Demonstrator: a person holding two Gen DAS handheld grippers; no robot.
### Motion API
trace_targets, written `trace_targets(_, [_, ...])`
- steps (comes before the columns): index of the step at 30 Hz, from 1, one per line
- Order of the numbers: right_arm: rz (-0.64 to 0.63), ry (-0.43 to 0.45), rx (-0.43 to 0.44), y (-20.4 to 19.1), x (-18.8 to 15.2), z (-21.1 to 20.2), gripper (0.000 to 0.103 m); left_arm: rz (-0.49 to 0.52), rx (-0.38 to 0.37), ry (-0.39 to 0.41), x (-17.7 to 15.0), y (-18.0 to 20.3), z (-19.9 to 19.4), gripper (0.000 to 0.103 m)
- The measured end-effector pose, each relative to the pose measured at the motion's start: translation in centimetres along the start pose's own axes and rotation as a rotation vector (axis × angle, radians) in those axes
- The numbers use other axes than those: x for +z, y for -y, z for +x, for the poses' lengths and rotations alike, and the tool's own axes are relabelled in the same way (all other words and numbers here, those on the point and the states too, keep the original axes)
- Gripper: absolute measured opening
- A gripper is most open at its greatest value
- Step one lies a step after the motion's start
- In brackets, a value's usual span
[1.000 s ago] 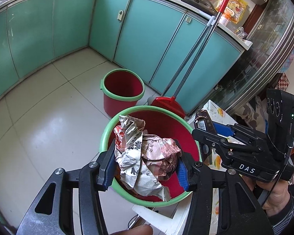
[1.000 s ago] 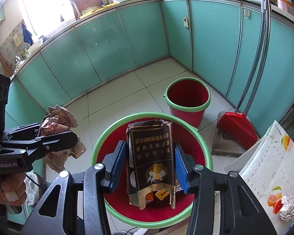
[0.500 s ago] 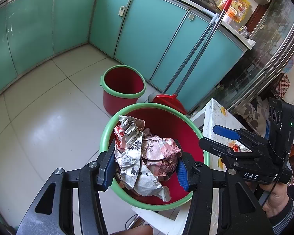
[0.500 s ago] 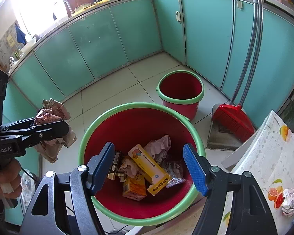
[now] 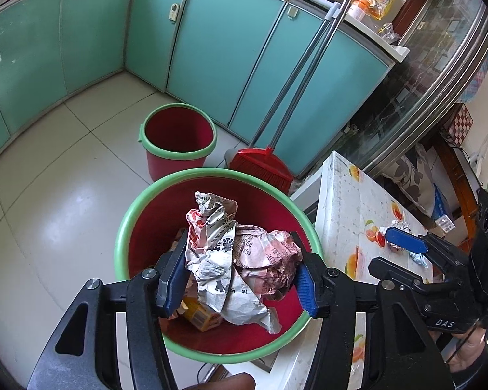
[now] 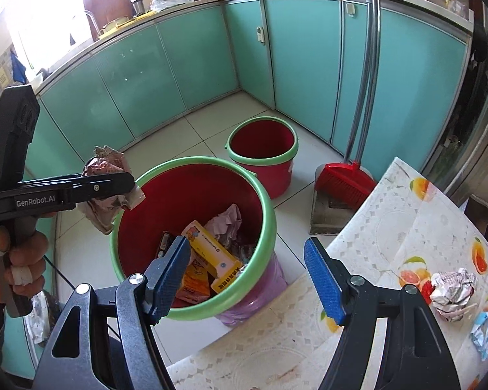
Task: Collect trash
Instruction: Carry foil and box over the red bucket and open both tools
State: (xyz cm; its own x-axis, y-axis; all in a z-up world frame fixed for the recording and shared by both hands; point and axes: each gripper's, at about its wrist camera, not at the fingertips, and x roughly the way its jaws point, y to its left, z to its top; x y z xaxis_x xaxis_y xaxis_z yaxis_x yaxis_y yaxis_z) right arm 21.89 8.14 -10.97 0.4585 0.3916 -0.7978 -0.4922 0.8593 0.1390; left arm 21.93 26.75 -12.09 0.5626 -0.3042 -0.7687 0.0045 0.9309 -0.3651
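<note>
Kitchen, teal cabinets (image 5: 224, 52), tile floor (image 5: 48, 201). Big red bin (image 5: 123, 227) stands on the floor at the tabletop (image 6: 406, 227) edge; a smaller bin (image 5: 179, 152) and red broom (image 5: 263, 165) are behind it. Left claw (image 5: 240, 273) over the bin, its jaws just easing open, pads still pressed on a crumpled paper wad (image 5: 237, 253). Right claw (image 6: 247, 276) apart, nothing between its jaws, above the tabletop edge next to the bin. Boxes (image 6: 211, 256) lie in the bin. Another wad (image 6: 452, 292) and a wrapper (image 6: 484, 331) are near the tabletop's right edge.

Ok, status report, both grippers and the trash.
Left gripper easing open on paper wad over bin. Right gripper open, empty. Nothing in the way.
</note>
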Motion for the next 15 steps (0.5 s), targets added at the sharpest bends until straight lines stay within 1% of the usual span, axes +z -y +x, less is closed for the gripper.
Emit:
trace_targets(3, [0.012,0.008,-0.018,0.8,-0.4,-1.3,0.072,0.014,0.02,-0.012,0.1,0.8,0.6,0.057])
trace_targets(4, [0.018,0.013,-0.02,1.0,-0.5,-1.8,0.072,0.021,0.031,-0.017,0.2,1.0,0.8,0.059])
trace_targets(6, [0.025,0.025,-0.024,1.3,-0.8,-2.8,0.072,0.032,0.062,-0.023,0.1,1.3,1.2,0.069])
trace_targets(7, [0.029,0.03,-0.026,1.5,-0.9,-3.3,0.072,0.034,0.077,-0.029,0.1,1.4,1.4,0.077])
trace_targets(8, [0.032,0.036,-0.027,1.7,-1.1,-3.7,0.072,0.032,0.089,-0.036,0.0,1.4,1.6,0.081])
trace_targets(12, [0.046,0.043,-0.035,2.3,-1.7,-5.1,0.072,0.03,0.113,-0.04,-0.3,1.8,1.7,0.084])
trace_targets(14, [0.056,0.047,-0.039,2.7,-1.9,-5.7,0.072,0.023,0.116,-0.035,-0.3,2.0,1.6,0.095])
trace_targets(15, [0.061,0.049,-0.04,2.9,-2.1,-6.0,0.072,0.021,0.118,-0.03,-0.3,2.0,1.4,0.098])
